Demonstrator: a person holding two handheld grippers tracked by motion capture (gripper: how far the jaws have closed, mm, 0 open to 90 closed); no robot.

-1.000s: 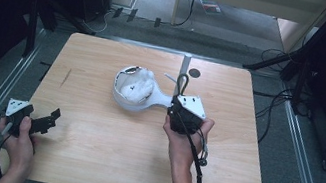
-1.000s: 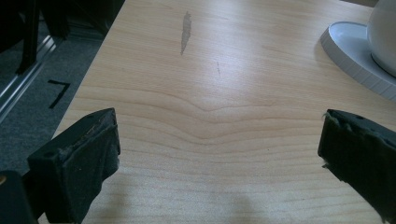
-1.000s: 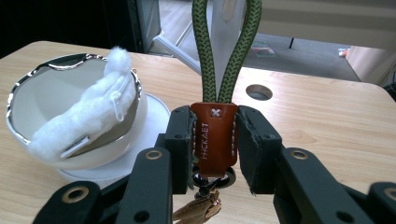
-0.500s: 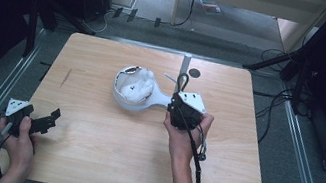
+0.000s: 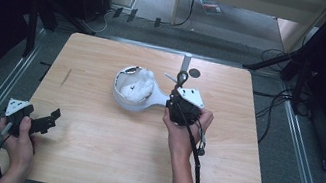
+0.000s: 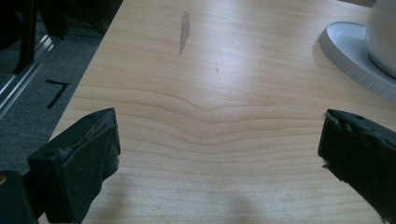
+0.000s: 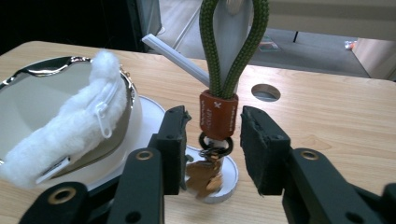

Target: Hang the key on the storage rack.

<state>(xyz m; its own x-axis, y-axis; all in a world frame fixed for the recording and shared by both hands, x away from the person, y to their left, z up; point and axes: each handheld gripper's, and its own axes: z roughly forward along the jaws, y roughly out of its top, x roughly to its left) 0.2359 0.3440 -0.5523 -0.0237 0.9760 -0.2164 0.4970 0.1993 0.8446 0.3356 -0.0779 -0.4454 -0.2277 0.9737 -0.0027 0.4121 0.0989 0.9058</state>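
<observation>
- Two tongs on show: left tongs [image 5: 46,122] wide open, holding nothing, low over the bare desk [image 5: 88,159] at its left edge.
- Right tongs [image 7: 212,135] just been opening, partly open now, pads a little off the keyring [image 7: 218,114] between them.
- Looks like the hanging is done: green loop over the stand [image 7: 229,46], beside the white bowl [image 5: 122,97].
- Left to do: pull the right tongs back.
</observation>
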